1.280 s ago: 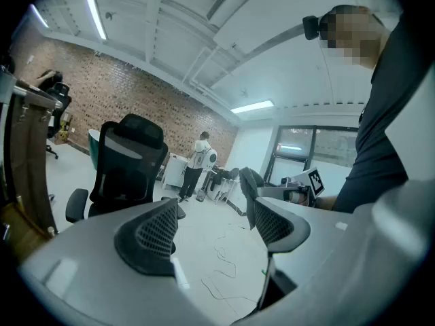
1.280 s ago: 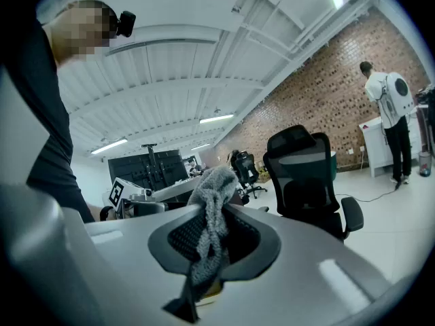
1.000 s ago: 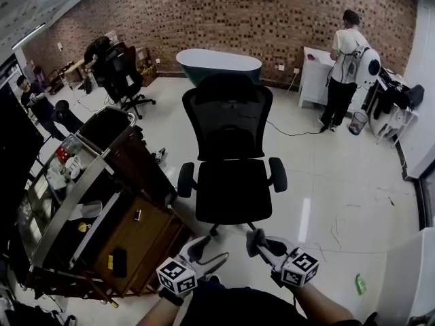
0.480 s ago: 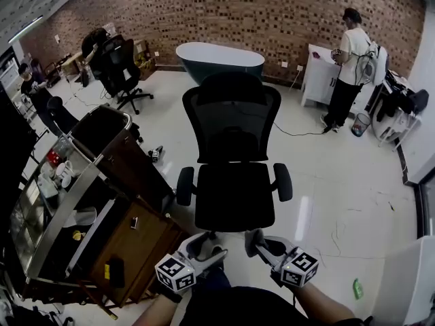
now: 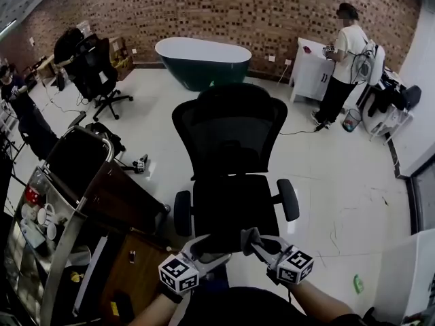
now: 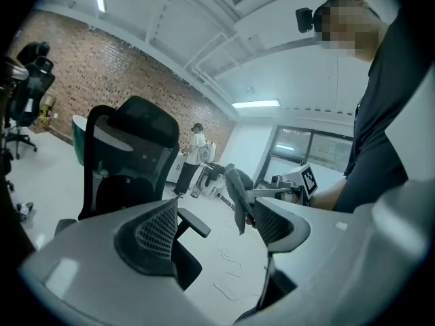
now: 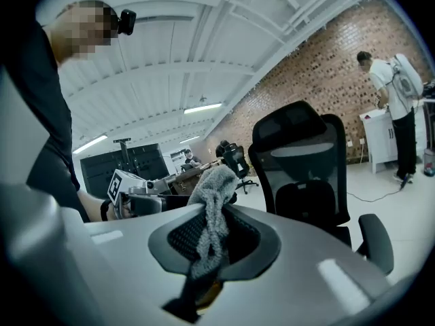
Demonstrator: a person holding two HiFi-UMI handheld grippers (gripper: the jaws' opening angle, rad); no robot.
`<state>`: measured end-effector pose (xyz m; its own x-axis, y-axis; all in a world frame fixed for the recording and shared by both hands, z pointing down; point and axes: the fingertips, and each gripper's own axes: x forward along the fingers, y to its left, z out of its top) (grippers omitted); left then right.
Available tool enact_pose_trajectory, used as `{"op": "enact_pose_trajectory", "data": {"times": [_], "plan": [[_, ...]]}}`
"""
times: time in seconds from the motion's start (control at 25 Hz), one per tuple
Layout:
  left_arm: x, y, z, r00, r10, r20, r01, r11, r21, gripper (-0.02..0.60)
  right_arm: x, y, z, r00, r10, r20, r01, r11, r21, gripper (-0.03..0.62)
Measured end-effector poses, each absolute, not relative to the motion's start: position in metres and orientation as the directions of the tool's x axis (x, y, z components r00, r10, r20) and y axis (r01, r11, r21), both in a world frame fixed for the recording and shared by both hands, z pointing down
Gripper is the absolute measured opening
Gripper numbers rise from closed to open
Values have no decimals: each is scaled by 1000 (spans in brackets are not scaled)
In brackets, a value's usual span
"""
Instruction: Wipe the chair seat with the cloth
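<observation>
A black mesh office chair (image 5: 231, 148) stands in front of me, its seat (image 5: 234, 202) just beyond both grippers. My right gripper (image 5: 253, 240) is shut on a grey cloth (image 7: 212, 199), which sticks up from between the jaws in the right gripper view. My left gripper (image 5: 207, 251) hovers beside it at the seat's front edge. Its jaws stand wide apart with nothing between them. The left gripper view shows the chair (image 6: 129, 161) at the left and the cloth (image 6: 236, 197) hanging from the other gripper. Neither gripper touches the seat.
A wooden cart (image 5: 81, 202) with cups stands close on the left. A dark green bathtub (image 5: 200, 58) sits behind the chair. A person (image 5: 343, 53) stands at a white cabinet (image 5: 309, 70) at the back right. Another black chair (image 5: 88, 66) is at the back left.
The view has closed in on the chair. Both grippers now sit at the seat's front edge instead of over the floor short of it. The cloth stays in the right gripper.
</observation>
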<state>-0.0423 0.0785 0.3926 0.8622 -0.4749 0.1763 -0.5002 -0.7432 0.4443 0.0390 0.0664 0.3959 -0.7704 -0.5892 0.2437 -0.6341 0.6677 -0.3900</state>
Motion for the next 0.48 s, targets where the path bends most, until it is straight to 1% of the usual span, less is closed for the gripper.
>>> {"op": "enact_pose_trajectory", "data": {"times": [0.28,0.48], "plan": [[-57,27,404,871,-448,201,-488,-742,460,382,10,12,413,-769,-580,269,-638,666,-387,46],[-66,4,424,858,-460,227,-511,-719,472,382,-6,-14,439,-787,-538,300,-616,668,-417,46]]}}
